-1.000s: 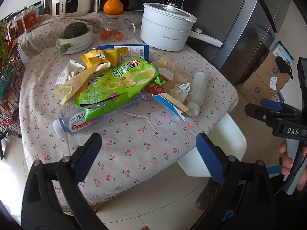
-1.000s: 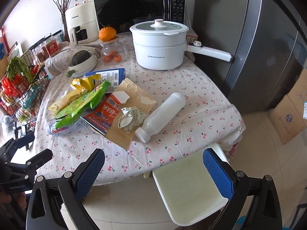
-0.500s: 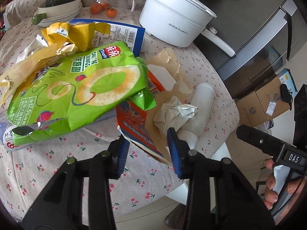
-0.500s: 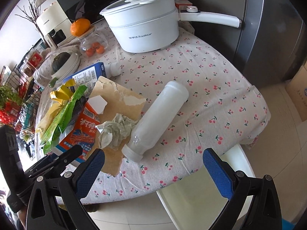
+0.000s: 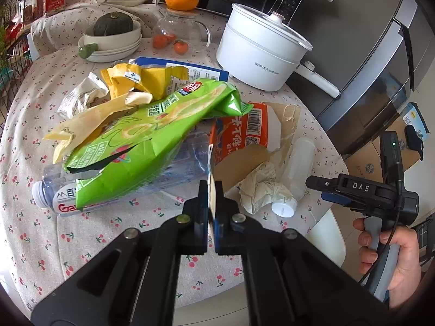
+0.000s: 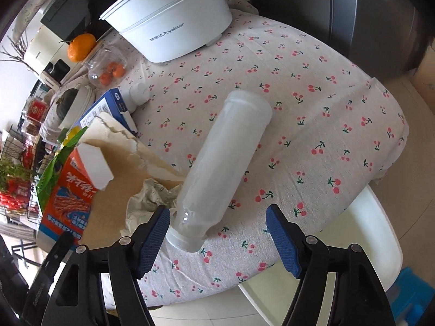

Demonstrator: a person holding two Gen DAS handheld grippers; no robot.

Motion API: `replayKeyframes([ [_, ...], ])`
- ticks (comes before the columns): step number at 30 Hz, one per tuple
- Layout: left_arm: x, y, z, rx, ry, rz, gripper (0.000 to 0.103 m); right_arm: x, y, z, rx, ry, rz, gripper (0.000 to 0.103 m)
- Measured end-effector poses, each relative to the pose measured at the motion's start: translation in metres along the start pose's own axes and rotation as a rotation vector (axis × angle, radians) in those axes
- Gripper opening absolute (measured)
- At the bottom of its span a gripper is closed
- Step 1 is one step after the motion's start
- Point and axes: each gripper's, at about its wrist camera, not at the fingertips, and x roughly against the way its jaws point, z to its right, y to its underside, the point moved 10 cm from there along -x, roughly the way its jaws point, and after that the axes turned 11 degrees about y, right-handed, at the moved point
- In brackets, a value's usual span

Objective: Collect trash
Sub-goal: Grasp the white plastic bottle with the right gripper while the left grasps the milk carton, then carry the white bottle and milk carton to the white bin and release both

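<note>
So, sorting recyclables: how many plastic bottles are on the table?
2: a clear water bottle under the green bag, and a white bottle lying near the table's edge. More may be hidden.

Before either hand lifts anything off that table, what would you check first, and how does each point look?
1. Left gripper shut on the orange carton: ok, pinching its flap edge.
2. Right gripper around the white bottle: not ok yet, jaws closing, one pad at the neck, the other apart.
3. Carton free to lift: not ok, green bag overlaps it.
4. Crumpled paper clear of the bottle: not ok, touching.
5. Bin location: cannot tell.
</note>
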Motion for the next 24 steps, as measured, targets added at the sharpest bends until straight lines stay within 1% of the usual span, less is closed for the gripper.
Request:
replayKeyframes([
  [3,0.013,-0.005,-0.002,-0.017,-0.004,0.041,0.003,-0.010,-0.004,0.001,-0.061,-0.045,-0.021,0.070],
  [7,0.030,-0.011,-0.002,-0.053,-0.022,0.096,0.003,-0.021,-0.012,-0.010,-0.108,-0.094,-0.022,0.068],
  [9,0.037,-0.013,-0.003,-0.064,-0.028,0.118,0.003,-0.030,-0.013,-0.014,-0.117,-0.084,-0.033,0.062],
  [10,0.039,-0.015,-0.003,-0.063,-0.027,0.127,0.003,-0.036,-0.012,-0.017,-0.122,-0.083,-0.044,0.056],
  [13,0.046,-0.019,-0.007,-0.045,-0.020,0.154,0.003,-0.040,-0.012,-0.019,-0.168,-0.121,-0.051,0.054],
  [16,0.051,-0.024,-0.007,-0.038,-0.009,0.178,0.003,-0.031,-0.016,-0.017,-0.164,-0.116,-0.022,0.053],
  [19,0.054,-0.026,0.002,-0.059,0.015,0.187,0.003,-0.009,-0.020,-0.016,-0.147,-0.141,0.017,0.052],
  [24,0.050,-0.015,0.038,-0.154,0.081,0.139,0.003,0.044,-0.016,0.005,-0.105,-0.157,0.090,0.051],
])
